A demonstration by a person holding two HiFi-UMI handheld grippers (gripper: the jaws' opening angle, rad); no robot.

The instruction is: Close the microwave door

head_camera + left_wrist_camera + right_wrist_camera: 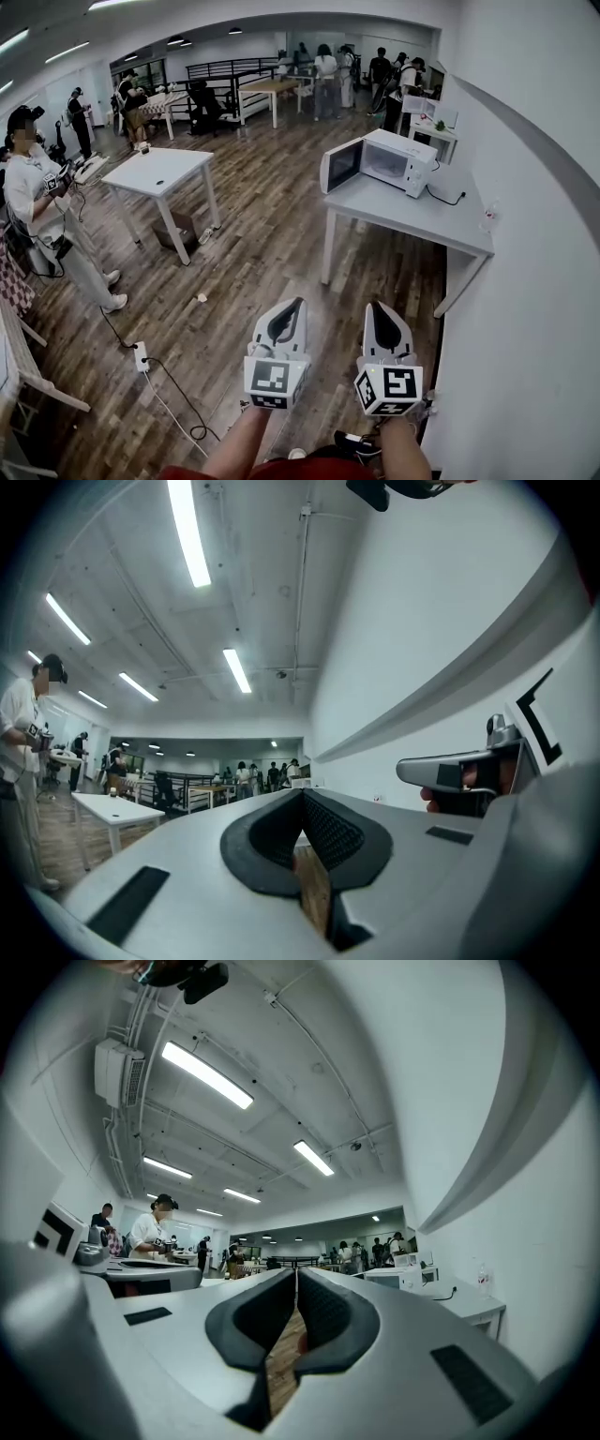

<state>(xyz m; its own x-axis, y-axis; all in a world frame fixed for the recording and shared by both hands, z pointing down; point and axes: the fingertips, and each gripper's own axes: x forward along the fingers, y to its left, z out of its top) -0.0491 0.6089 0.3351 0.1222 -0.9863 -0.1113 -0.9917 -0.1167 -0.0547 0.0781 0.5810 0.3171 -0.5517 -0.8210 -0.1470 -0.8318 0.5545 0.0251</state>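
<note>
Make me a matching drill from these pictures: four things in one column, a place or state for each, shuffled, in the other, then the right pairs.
Things:
1. microwave door
2. left gripper
3. power strip
4. microwave

Places or states:
A. lying on the wooden floor
B. standing on the grey table
C. swung open
D. shut, nothing in it

Pairs: 1-C, 2-D, 3-A, 4-B

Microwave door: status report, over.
Left gripper, right gripper shut, empty, well short. Door open, microwave on table ahead. Floor between.
</note>
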